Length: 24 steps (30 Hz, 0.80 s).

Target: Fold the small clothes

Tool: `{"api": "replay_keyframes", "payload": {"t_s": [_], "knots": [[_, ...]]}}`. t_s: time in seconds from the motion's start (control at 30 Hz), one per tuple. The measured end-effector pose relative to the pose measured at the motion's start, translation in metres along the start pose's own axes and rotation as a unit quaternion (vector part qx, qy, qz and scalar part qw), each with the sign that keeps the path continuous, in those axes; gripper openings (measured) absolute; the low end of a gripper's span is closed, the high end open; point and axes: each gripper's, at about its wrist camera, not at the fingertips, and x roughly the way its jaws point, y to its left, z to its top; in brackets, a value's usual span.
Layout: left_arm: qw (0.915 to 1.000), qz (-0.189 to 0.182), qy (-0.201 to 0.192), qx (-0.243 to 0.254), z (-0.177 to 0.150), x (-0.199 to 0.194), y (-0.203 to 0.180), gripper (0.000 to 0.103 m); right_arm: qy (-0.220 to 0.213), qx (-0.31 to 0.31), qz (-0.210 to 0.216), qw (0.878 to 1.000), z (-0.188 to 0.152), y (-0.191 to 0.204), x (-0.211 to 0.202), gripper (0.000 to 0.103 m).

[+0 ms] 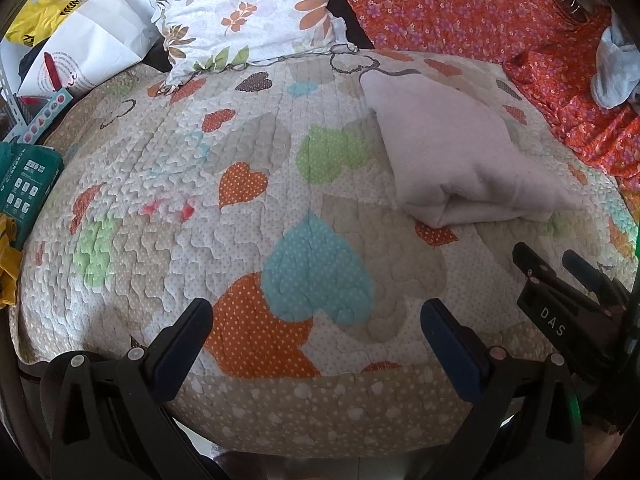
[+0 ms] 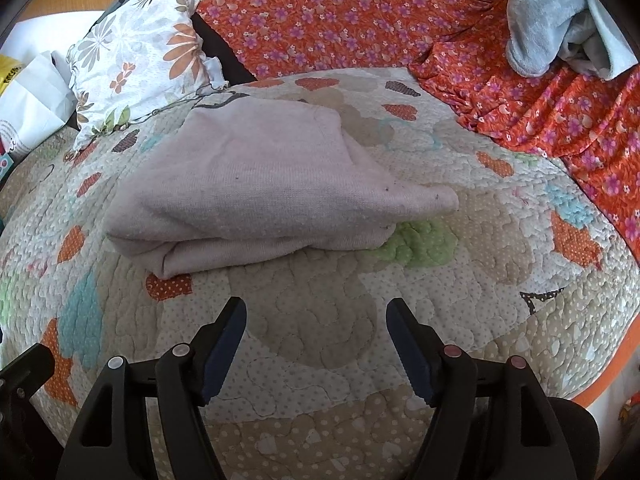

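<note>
Left claw point(image 1: 316, 320) wide, nothing held, over heart-patterned quilt point(image 1: 168, 168) | right claw point(image 2: 316, 316) wide, nothing held, just short of folded pale pink garment point(image 2: 256, 196) | garment lies on quilt | floral pillow point(image 2: 140, 60) behind

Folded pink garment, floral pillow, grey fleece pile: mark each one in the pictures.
folded pink garment point(image 2: 256, 196): right wrist view, middle of its top layer.
floral pillow point(image 1: 244, 12): left wrist view, centre of its printed face.
grey fleece pile point(image 2: 560, 28): right wrist view, middle of the crumpled heap on the orange cloth.
</note>
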Motion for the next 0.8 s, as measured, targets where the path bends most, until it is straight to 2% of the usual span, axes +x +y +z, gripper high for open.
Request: {"api": "replay_keyframes", "payload": {"t_s": [0.8], "knots": [[0.9996,-0.010,0.025,-0.012,-0.004,0.012,0.004,0.103,0.000,-0.017,-0.002,1.000,-0.001,0.005,0.002,0.081]]}}
